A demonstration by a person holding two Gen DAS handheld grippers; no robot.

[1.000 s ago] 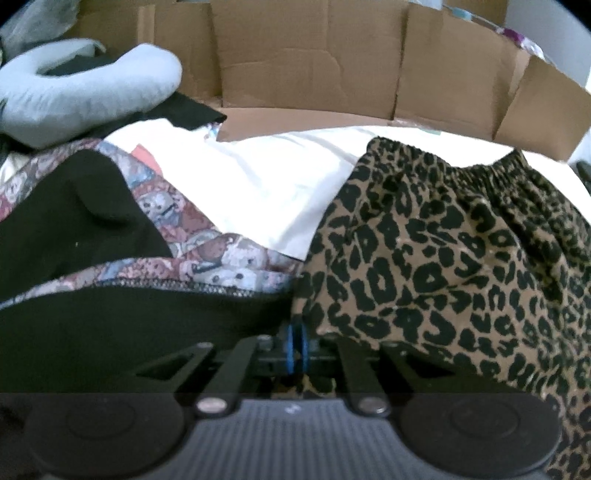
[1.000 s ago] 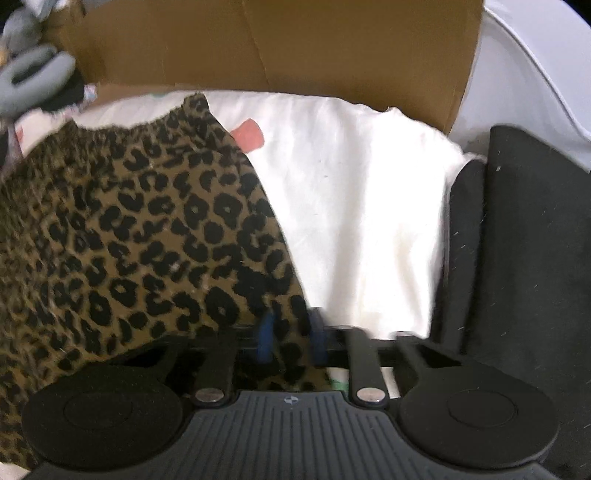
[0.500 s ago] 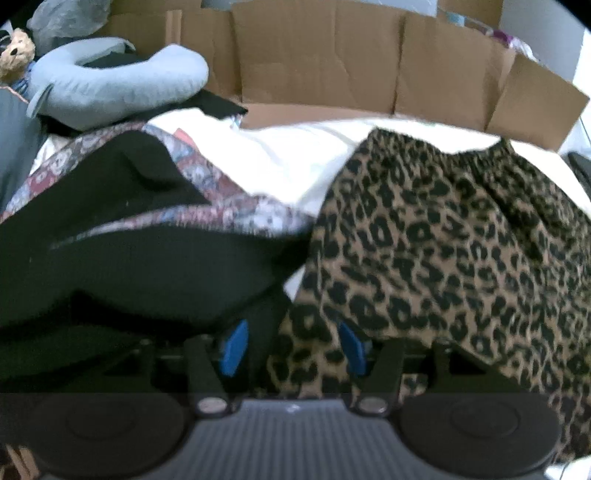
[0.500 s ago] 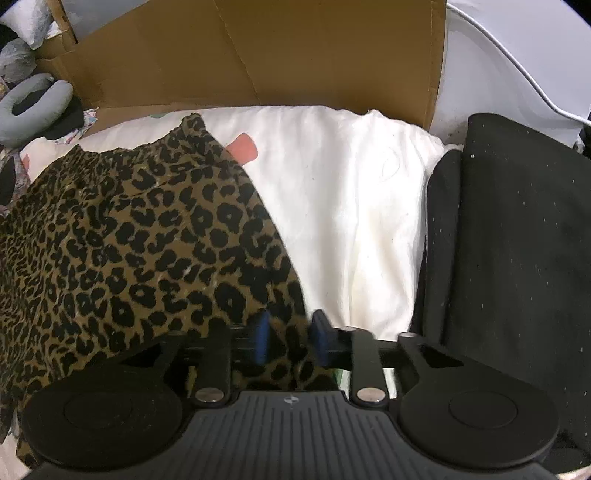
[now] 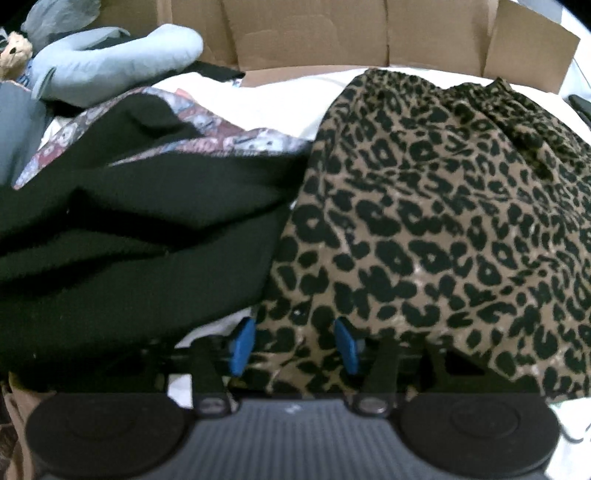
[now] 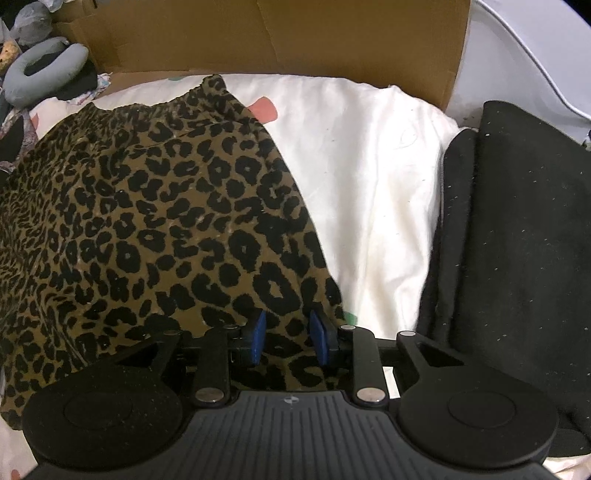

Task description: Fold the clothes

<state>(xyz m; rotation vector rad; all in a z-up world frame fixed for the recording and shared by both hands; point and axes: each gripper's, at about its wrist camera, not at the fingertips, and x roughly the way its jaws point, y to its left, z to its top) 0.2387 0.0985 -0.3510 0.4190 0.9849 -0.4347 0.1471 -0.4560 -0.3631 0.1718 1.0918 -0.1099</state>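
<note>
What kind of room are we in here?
Probably a bedroom: clothes lie on a white bedsheet, a grey neck pillow sits nearby, and flattened cardboard stands behind, where a bed might meet a wall.

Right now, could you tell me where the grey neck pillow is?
The grey neck pillow lies at upper left in both wrist views, beside the cardboard wall.

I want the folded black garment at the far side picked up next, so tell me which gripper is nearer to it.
Right. The right gripper hangs over the leopard-print garment's edge, with the folded black garment just beside it. The left gripper is at that garment's opposite edge, by the black clothes pile.
</note>
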